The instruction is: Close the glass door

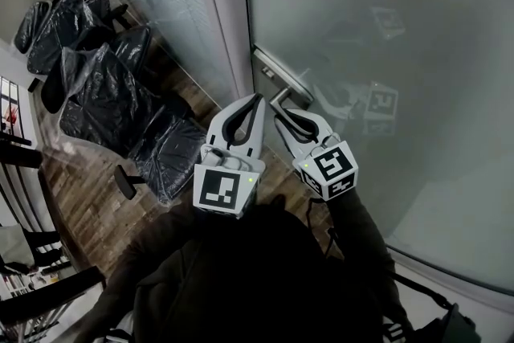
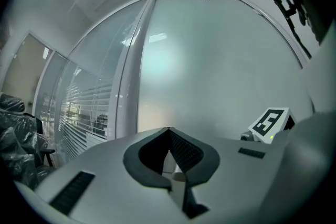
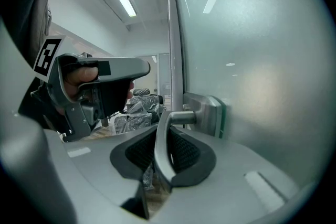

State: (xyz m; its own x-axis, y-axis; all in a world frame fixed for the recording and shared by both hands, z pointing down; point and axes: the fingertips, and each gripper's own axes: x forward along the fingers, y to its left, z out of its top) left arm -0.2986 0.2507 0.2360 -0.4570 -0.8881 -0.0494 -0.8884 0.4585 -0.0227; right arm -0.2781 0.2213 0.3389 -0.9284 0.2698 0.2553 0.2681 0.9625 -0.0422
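- The right tongs [image 3: 164,136] are clamped on the metal lever door handle [image 3: 176,117]. The lever runs up between the two ribbed pads and bends into its plate [image 3: 209,113] near the free edge of the frosted glass door [image 3: 262,60].
- The left tongs [image 2: 168,136] are closed, tip to tip, with nothing between them. In the head view they hang just beside the right ones, close to the door's edge.
- Risk: the lever is smooth and rounded, so a pull at an angle could make it slide out through the pads and the door would stop short.
- Risk: any downward load may turn the lever rather than move the door.
- Risk: the idle left tongs sit near the gap between the door edge and the grey frame post [image 1: 227,4], where they could get pinched or block the door from seating.
- Whether the latch has met the frame cannot be told.
- Around: chairs wrapped in black plastic [image 1: 104,84] stand on the wood floor [image 1: 88,205] beyond the side glass, well apart from the door. Nothing else seems to stand in the door's way.
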